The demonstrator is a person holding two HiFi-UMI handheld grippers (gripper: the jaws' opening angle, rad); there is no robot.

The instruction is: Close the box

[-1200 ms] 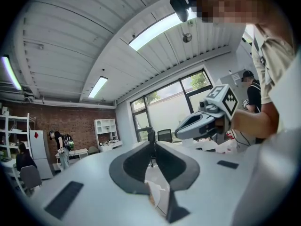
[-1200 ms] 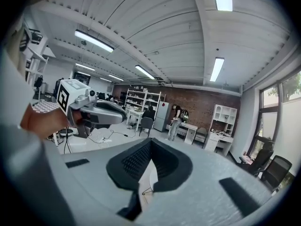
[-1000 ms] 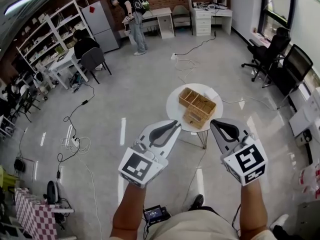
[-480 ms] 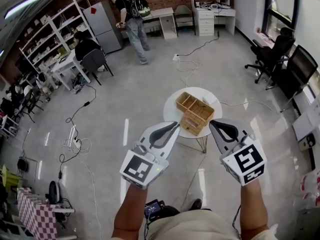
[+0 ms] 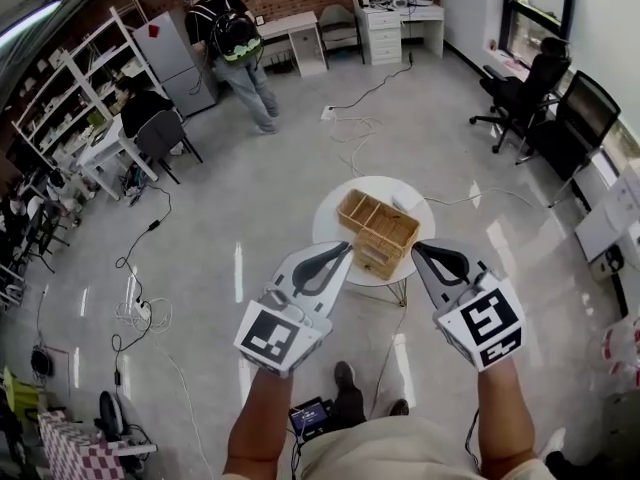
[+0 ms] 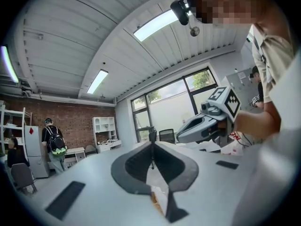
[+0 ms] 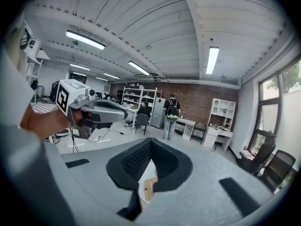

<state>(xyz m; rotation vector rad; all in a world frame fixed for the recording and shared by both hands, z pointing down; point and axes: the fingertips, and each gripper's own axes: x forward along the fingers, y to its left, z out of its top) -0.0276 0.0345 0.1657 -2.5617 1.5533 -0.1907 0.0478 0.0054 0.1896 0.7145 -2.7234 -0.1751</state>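
A light wooden box (image 5: 378, 230) with open compartments lies on a small round white table (image 5: 328, 213) down on the floor ahead of me. Both grippers are held up at chest height, well above the box and apart from it. My left gripper (image 5: 347, 246) points at the table's left side; its jaws are closing the last bit, tips meeting, nothing between them. My right gripper (image 5: 418, 247) points at the table's right side, shut and empty. A sliver of the box (image 7: 149, 187) shows below the right gripper (image 7: 151, 140) in its own view. The left gripper (image 6: 152, 142) also shows shut.
A person with a backpack (image 5: 228, 38) walks at the far side of the room, and another person (image 5: 140, 108) sits by the shelves. Office chairs (image 5: 520, 98) stand at the right. Cables (image 5: 140, 298) trail over the floor at the left. My foot (image 5: 345, 383) is just before the table.
The view has shifted toward the table, so the box now sits between the two gripper tips. The person with the backpack has walked left. Both grippers keep their pose.
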